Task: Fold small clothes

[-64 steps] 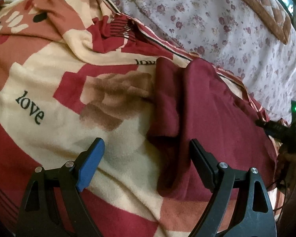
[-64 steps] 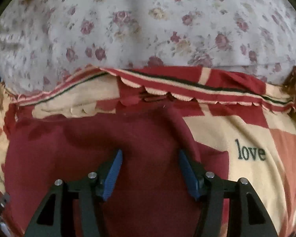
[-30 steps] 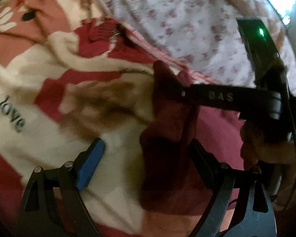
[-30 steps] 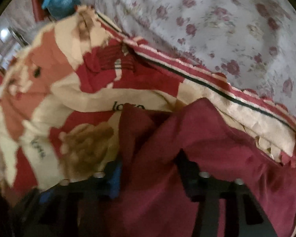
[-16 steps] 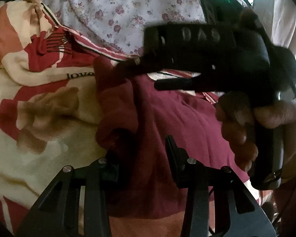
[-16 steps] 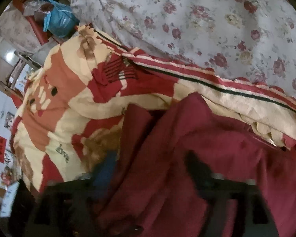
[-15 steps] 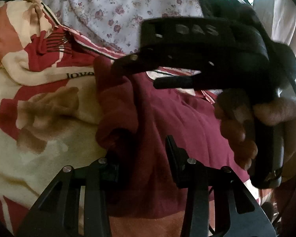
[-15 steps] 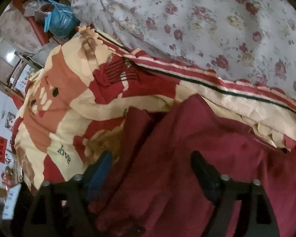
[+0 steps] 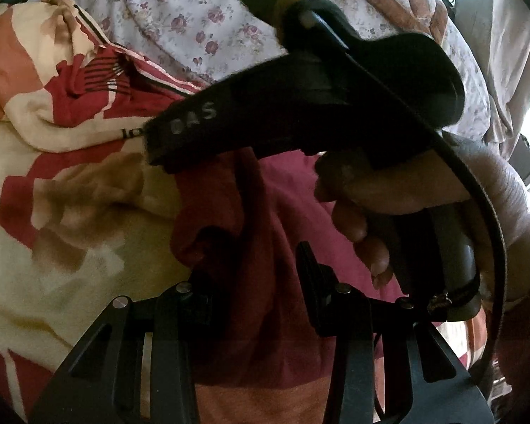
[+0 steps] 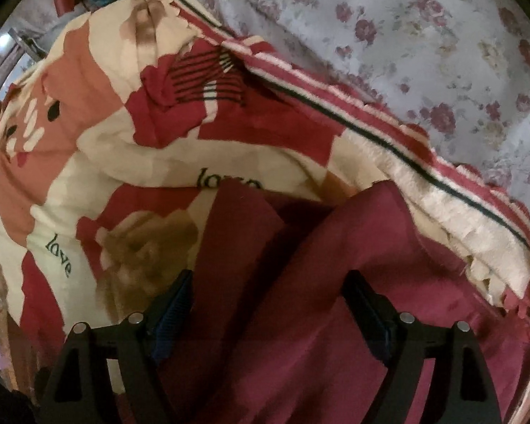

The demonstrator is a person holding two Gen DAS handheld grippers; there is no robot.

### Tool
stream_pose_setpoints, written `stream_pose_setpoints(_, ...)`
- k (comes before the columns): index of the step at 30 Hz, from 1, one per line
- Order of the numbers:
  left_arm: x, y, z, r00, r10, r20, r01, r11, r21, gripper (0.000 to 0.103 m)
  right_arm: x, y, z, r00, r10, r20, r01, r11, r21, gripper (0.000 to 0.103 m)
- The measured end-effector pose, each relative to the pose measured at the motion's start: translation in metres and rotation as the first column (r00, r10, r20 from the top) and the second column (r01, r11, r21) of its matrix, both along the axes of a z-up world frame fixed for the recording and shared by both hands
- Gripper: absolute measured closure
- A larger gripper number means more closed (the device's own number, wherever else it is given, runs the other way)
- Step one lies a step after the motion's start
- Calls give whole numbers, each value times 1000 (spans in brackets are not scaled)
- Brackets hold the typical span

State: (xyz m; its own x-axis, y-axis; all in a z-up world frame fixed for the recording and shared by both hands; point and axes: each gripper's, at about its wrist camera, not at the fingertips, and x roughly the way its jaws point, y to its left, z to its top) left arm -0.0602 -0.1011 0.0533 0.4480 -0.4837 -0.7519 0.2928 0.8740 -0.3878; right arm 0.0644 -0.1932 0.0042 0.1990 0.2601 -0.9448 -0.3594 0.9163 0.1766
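no containers in view; only bedding. maroon garment (image 9: 275, 212) spread on a cream, red and orange blanket (image 9: 70, 212) printed with "love", and beyond that a floral sheet (image 9: 194, 17).

left gripper (image 9: 254, 275) partly closed, pads pinching a bunched fold at the garment's left edge; cloth rising between the fingers (image 9: 311, 265) and wrinkled just above them. seen from the left wrist, right gripper's black body (image 9: 300, 106) crossing above the garment, held by a hand (image 9: 424, 205), with a green light on top and a cable looping down at the right.

from the right wrist, right gripper (image 10: 268, 304) wide apart, nothing gripped; garment (image 10: 318, 282) lying under and between the fingers (image 10: 367, 304), whether touched cannot tell. left edge of the garment folded over into a flat strip reaching up to the "love" print, a dark crease beside it. striped, fringed blanket (image 10: 123, 162) border running diagonally just past the garment's far edge, floral sheet (image 10: 424, 53) beyond. open blanket to the left of the garment; less room on the right, near the fringe.
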Motion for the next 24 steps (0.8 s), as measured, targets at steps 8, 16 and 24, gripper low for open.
stream_pose_setpoints(8,2,13,-9,996,53,-69,-55,998,-29,49,-14,-37,2,998,-19,54,15,997,78,61)
stream_pose_setpoints(16,-2,4,-9,998,24,-58,-25,1000,-13,76,-28,-52,11,995,-73,73,59,982,181,74)
stream_pose_setpoints(24,-28,-25,38,998,-50,36,51,998,-31,83,-56,-98,60,983,-111,144,67,957,282,77)
